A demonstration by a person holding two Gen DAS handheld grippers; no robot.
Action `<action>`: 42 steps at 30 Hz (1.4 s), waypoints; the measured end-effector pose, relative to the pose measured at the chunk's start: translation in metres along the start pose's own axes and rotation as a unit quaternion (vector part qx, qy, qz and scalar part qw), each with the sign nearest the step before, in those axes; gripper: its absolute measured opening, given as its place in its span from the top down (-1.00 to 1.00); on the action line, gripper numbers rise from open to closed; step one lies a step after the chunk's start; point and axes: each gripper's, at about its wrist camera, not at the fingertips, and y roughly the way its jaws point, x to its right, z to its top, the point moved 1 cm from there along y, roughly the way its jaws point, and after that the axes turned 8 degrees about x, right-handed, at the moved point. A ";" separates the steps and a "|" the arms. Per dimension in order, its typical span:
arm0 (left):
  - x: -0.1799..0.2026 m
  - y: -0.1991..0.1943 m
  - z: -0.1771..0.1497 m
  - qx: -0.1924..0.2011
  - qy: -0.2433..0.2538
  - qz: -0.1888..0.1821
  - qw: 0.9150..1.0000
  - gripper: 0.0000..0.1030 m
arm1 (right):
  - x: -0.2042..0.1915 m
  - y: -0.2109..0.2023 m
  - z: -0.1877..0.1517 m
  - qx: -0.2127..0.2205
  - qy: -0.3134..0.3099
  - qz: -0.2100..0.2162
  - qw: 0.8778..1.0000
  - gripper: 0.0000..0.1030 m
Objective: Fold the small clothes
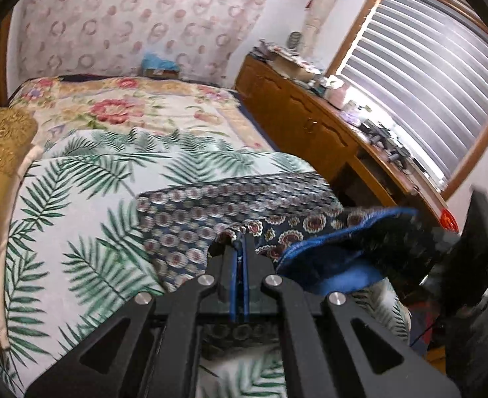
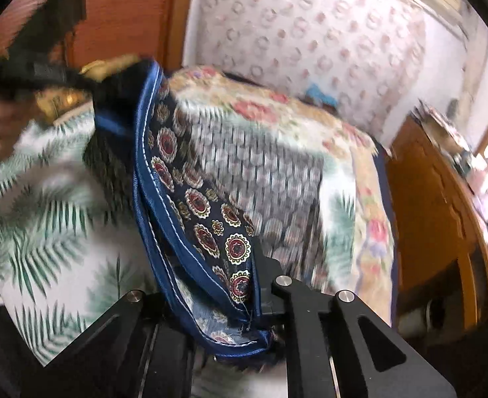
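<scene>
On the bed (image 1: 184, 106) a leaf-print sheet (image 1: 78, 232) lies nearest the cameras, with a flowered blanket (image 1: 111, 106) behind it toward the wall. A patterned garment (image 1: 210, 212) lies on the sheet, its near edge caught in both jaws. A cushion (image 1: 1, 139) sits at the bed's left. To the right stands a cabinet (image 1: 297, 112), its surface cluttered, below a window (image 1: 426, 76).
</scene>
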 end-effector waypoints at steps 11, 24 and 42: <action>-0.038 0.033 0.019 -0.009 -0.018 0.010 1.000 0.89 | 0.056 0.104 0.070 -0.015 0.039 0.014 0.999 0.32; -0.017 0.008 0.021 0.013 0.055 0.001 0.998 -0.10 | 0.089 0.077 0.033 -0.024 0.082 -0.029 0.996 0.02; -0.052 0.049 0.001 -0.055 0.052 0.047 0.996 -0.16 | 0.109 0.124 0.054 -0.005 0.115 -0.030 0.993 0.95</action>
